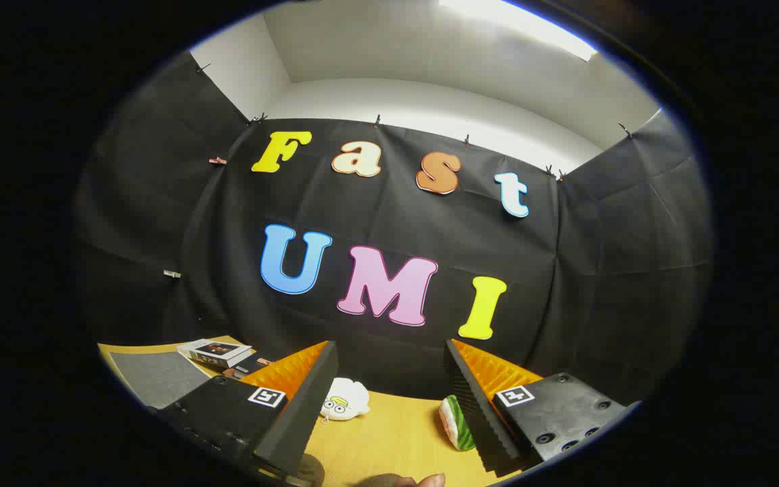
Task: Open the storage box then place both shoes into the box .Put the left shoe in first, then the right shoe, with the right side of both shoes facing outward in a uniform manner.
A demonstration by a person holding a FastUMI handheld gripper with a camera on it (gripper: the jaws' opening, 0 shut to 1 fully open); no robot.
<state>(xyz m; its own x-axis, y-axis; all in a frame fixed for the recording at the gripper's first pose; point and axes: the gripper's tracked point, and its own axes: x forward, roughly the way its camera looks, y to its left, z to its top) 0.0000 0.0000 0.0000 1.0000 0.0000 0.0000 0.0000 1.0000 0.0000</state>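
Observation:
My gripper (389,358) is held up high and tilted, looking at the booth's black cloth wall. Its two fingers (308,399) stand wide apart, open, with nothing between them. Below them lies the wooden table (389,439). A fingertip of a person's hand (430,481) shows at the table's near side, just under the fingers.
A small white plush toy (343,400) lies on the table beside the left finger. A green, white and pink plush (456,423) lies against the right finger. Further left are a grey mat (153,377), a small boxed item (216,352) and some small bits.

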